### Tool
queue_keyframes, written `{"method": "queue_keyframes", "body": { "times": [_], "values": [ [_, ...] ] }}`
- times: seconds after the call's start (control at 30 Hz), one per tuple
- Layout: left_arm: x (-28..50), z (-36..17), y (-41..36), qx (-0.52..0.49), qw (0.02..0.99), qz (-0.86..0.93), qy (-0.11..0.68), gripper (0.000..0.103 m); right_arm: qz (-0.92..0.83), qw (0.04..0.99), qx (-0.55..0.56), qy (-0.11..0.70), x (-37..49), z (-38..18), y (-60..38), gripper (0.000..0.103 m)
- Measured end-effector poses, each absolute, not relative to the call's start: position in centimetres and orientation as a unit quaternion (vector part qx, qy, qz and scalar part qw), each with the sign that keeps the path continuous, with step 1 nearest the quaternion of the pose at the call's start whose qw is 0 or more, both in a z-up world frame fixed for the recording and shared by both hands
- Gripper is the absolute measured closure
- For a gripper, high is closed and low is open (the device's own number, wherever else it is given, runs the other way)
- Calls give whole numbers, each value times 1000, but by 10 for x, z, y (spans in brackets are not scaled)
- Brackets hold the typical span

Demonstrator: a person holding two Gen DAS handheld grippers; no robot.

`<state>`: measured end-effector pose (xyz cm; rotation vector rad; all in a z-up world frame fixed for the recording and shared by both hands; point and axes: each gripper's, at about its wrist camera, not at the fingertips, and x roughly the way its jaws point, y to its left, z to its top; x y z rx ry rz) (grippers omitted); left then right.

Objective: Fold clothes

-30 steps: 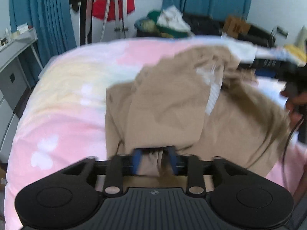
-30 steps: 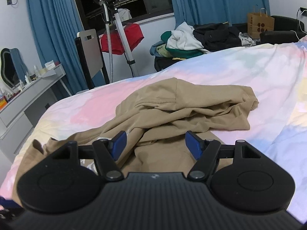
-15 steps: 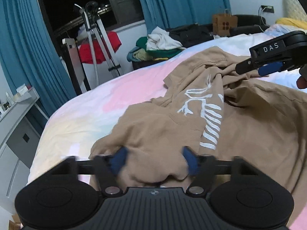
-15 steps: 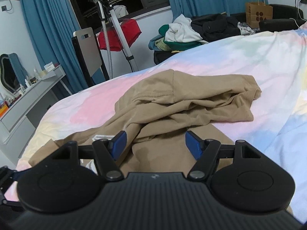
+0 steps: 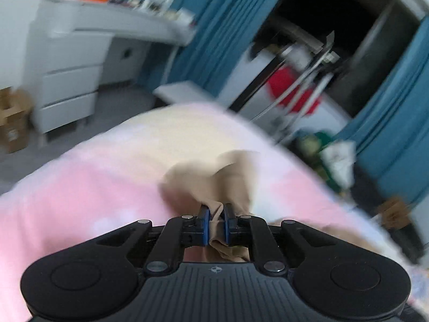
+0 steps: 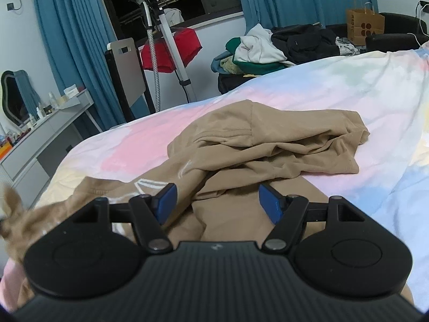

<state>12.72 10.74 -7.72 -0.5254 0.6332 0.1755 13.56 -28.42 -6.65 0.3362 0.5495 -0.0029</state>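
Observation:
A tan T-shirt with white print (image 6: pixel 268 145) lies crumpled on a pastel bedspread (image 6: pixel 348 80). My left gripper (image 5: pixel 214 224) is shut on a bunched fold of the tan T-shirt (image 5: pixel 214 179) and holds it over the pink part of the bed (image 5: pixel 93 187); this view is blurred by motion. My right gripper (image 6: pixel 218 201) is open and empty, hovering just above the shirt's middle. A blurred end of the shirt (image 6: pixel 16 214) shows at the left edge of the right wrist view.
A white dresser (image 6: pixel 40 139) stands left of the bed. A garment steamer stand (image 6: pixel 166 43) with a red item (image 6: pixel 171 51) is behind the bed. A pile of clothes (image 6: pixel 281 45) and a paper bag (image 6: pixel 364 26) sit at the back right.
My left gripper has closed on a fold of the shirt and swung left, pulling the cloth toward the bed's dresser side. My right gripper has stayed open and nearly still.

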Motion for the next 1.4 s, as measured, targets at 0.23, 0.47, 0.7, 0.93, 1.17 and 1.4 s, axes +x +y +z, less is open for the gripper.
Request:
{"method": "queue_keyframes", "body": {
  "times": [0.23,0.47,0.7,0.93,1.17,1.4],
  "values": [
    [126,-65,90,-158,935,108,298,35,0,948,165,273,137,-65,-280,33],
    [156,-48,40,-86,951,-20,295,23,8,943,191,273,139,-65,-288,33],
    [244,-88,4,-72,910,-111,394,23,24,940,207,270,140,-69,-294,33],
    [256,-86,-7,-58,908,-131,394,92,41,944,191,265,145,-72,-289,33],
    [142,-39,-28,73,938,-203,272,94,68,953,154,251,139,-63,-280,33],
    [79,-88,-32,23,912,-249,326,95,100,958,112,243,134,-50,-266,33]
  ]
}}
